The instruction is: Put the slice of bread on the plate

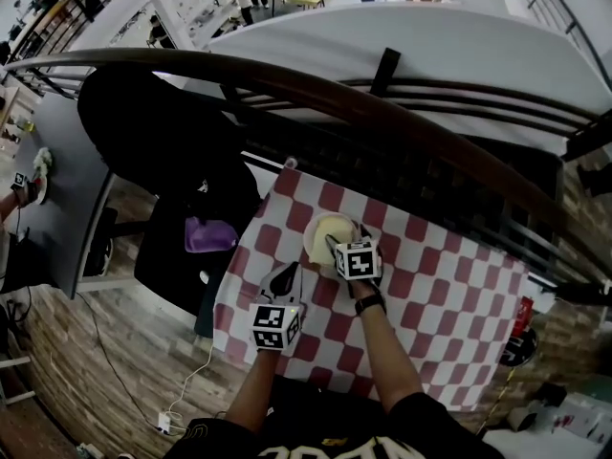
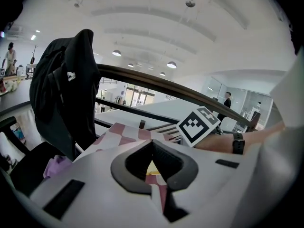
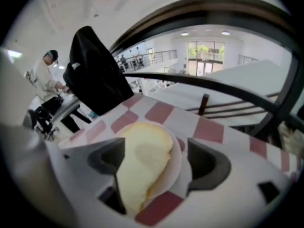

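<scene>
Head view: red-and-white checked tablecloth [image 1: 449, 285] on a table by a dark railing [image 1: 335, 94]. White plate [image 1: 311, 241] near the cloth's far edge, slice of bread [image 1: 335, 226] lying on it. Right gripper [image 1: 346, 238] sits over the plate's near-right side, jaws spread to either side of the slice. Left gripper [image 1: 285, 277] is just near-left of the plate, over the cloth and apart from it, jaw tips together. Black jacket [image 1: 163, 142] on a chair well left of the plate. Left gripper view: left gripper [image 2: 152, 144] closed tip to tip, nothing clamped; checked cloth [image 2: 123, 129] beyond it; the right gripper's marker cube [image 2: 199, 125] and a wristwatch [image 2: 238, 142] to its right. Right gripper view: right gripper [image 3: 156, 159] wide open, pale-yellow bread [image 3: 142, 160] between the jaws and resting flat on the plate [image 3: 179, 161], right pad clear of the slice. Jacket [image 3: 95, 80] up-left of the plate, a person [image 3: 45, 80] beyond it.
</scene>
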